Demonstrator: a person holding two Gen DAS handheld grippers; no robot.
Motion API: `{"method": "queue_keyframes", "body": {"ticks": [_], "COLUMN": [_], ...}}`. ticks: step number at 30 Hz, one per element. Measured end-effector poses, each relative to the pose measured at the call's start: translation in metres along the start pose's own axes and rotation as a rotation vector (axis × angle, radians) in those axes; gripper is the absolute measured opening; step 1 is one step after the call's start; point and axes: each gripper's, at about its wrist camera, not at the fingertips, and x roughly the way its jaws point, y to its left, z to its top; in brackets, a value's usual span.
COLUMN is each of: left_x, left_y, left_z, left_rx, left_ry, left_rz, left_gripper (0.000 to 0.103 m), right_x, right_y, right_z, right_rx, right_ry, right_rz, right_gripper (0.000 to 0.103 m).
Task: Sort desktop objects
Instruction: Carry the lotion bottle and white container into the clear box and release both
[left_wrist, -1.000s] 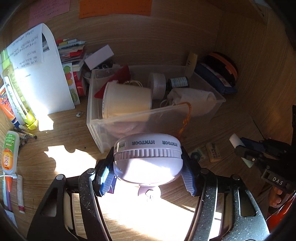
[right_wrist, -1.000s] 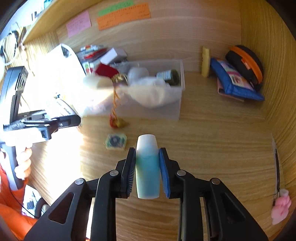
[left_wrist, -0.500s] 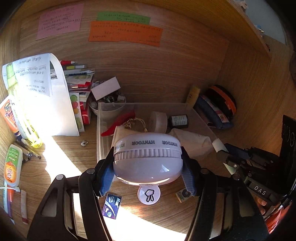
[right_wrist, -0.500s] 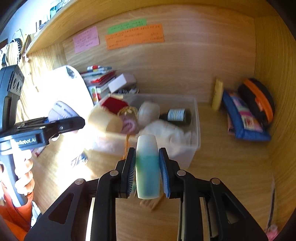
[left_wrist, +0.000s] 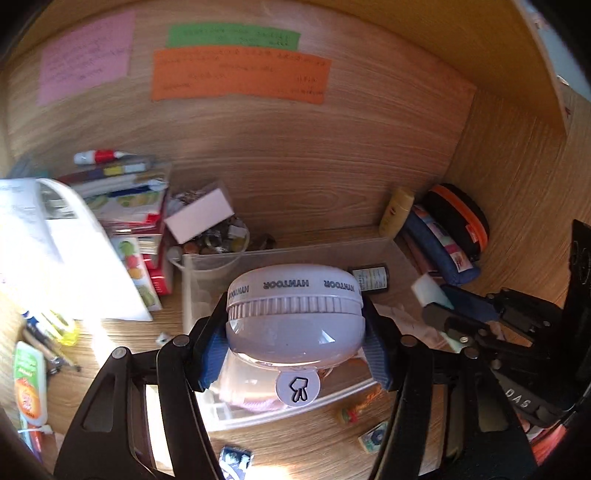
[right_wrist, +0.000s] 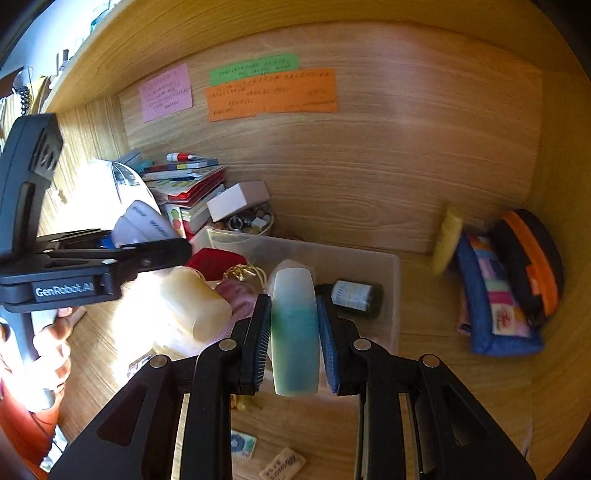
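My left gripper (left_wrist: 293, 332) is shut on a round white HYNTOOR case (left_wrist: 293, 314) and holds it above the clear plastic bin (left_wrist: 207, 269). My right gripper (right_wrist: 294, 332) is shut on a pale bottle with teal liquid (right_wrist: 294, 332) and holds it over the bin's (right_wrist: 393, 302) near side. The bin holds a cream cup (right_wrist: 194, 306), a dark small bottle (right_wrist: 354, 297), a red item (right_wrist: 216, 260) and white cloth. The right gripper (left_wrist: 443, 314) also shows at the right of the left wrist view, and the left gripper (right_wrist: 147, 254) at the left of the right wrist view.
Stacked books (right_wrist: 184, 184), a white box (right_wrist: 238, 199) and curled paper (left_wrist: 55, 258) stand back left. A yellow tube (right_wrist: 447, 240), blue pouch (right_wrist: 495, 306) and black-orange case (right_wrist: 532, 266) lie at the right wall. Small packets (right_wrist: 243, 445) lie on the desk in front. Tubes and pens (left_wrist: 29, 376) lie far left.
Both grippers have risen and moved forward, so each held item now hangs over the bin instead of in front of it. Both grips are unchanged.
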Motion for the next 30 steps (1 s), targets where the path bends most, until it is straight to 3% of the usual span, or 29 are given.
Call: {"method": "queue_keyframes", "body": {"ticks": [3,11,13,30], "left_x": [0.016,0.055,0.064,0.069], "left_y": [0.001,-0.005,-0.004,-0.023], "left_z": [0.003,0.003,0.0,-0.009], "left_rx": [-0.019,0.004,0.001,0.109], "left_ry": [0.03,0.092,0.114,0.103], "left_rz": [-0.019,0.038,0.024,0.026], "left_gripper": [0.063,0.063,0.063,0.065], "right_x": [0.011,0.047,0.052,0.074], "right_y": [-0.004,-0.025,-0.032,-0.039], "right_z": [0.006,0.002,0.0,-0.007], "right_rx": [-0.008,0.007,0.021,0.016], "right_ry": [0.014,0.061,0.076,0.147], "right_rz": [-0.002,-0.053,-0.048,-0.059], "right_gripper": [0.023,0.023,0.023,0.023]}}
